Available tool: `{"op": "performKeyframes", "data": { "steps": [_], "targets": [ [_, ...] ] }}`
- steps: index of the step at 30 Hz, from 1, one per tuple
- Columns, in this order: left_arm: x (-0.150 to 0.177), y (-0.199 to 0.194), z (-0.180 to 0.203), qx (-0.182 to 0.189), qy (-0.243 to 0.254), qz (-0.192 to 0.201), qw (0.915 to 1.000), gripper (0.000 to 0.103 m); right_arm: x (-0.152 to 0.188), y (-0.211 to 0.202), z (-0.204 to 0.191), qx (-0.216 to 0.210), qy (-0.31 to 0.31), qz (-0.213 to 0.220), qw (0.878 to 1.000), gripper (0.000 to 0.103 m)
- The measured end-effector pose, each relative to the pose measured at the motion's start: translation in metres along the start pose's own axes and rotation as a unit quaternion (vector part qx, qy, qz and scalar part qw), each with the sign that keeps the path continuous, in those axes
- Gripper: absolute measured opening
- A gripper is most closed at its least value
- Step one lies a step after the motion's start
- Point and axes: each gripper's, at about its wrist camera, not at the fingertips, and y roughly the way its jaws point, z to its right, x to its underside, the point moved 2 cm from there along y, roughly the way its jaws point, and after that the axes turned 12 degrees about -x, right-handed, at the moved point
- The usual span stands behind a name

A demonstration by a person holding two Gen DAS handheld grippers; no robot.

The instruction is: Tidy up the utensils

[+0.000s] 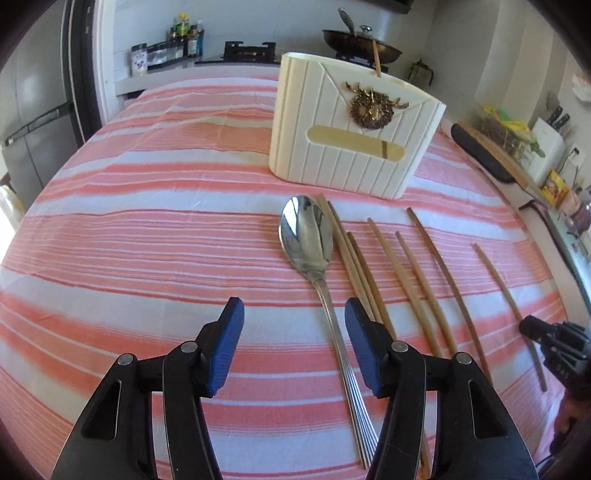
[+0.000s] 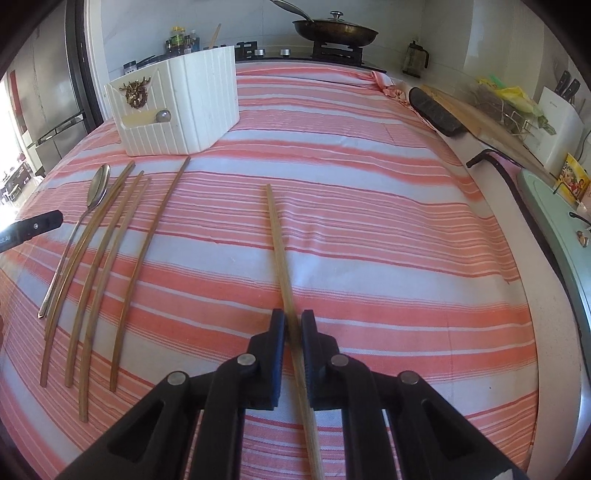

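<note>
A cream utensil holder (image 1: 354, 136) with a gold emblem stands on the striped cloth; one chopstick sticks up from it. In front of it lie a metal spoon (image 1: 306, 236) and several bamboo chopsticks (image 1: 417, 280). My left gripper (image 1: 293, 314) is open just above the cloth, its right finger beside the spoon's handle. My right gripper (image 2: 293, 325) is shut on a single chopstick (image 2: 280, 243) that lies apart from the others, pointing forward. The holder (image 2: 177, 103), spoon (image 2: 96, 188) and other chopsticks (image 2: 110, 258) show at the left of the right wrist view.
The pink-and-white striped cloth (image 2: 369, 221) covers the table. Behind it is a stove with a lidded pan (image 2: 334, 31), spice bottles (image 1: 184, 37) and a fridge at left. A black tray (image 2: 436, 110), cutting board and knife block (image 2: 557, 122) lie along the right counter.
</note>
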Motion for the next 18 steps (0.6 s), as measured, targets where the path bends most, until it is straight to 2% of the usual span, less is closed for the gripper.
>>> {"op": "performKeyframes", "data": {
  "steps": [3,5,6,7,8,9,12,18],
  "targets": [
    [0.001,0.012,0.009,-0.006,0.008,-0.015,0.9998,0.058,0.000,-0.001,-0.001,0.000,0.000,0.002,1.000,0.009],
    [0.003,0.013,0.013,-0.022,0.024,-0.008,0.9994,0.057,0.000,0.000,0.000,-0.001,0.001,0.002,1.000,0.009],
    [0.003,0.013,0.015,-0.029,0.032,-0.005,0.9991,0.049,0.001,0.000,0.000,-0.002,0.001,0.001,1.000,0.009],
    [0.003,0.013,0.015,-0.031,0.035,-0.001,0.9989,0.034,0.001,0.000,0.000,-0.002,0.001,0.001,1.000,0.009],
    [0.004,0.012,0.014,-0.031,0.034,0.001,0.9989,0.024,0.001,0.001,0.000,-0.003,0.001,0.002,1.000,0.009],
    [0.004,0.012,0.012,-0.031,0.030,-0.001,0.9991,0.007,0.000,0.001,0.000,-0.003,0.000,0.002,1.000,0.009],
    [0.004,0.013,-0.002,-0.022,0.008,-0.008,0.9997,0.005,-0.002,0.003,0.000,-0.003,-0.001,0.004,1.000,0.009],
    [0.018,0.002,-0.032,-0.043,0.007,-0.005,0.9990,0.005,-0.001,0.002,0.004,0.007,0.007,0.005,1.000,0.009]
  ]
}}
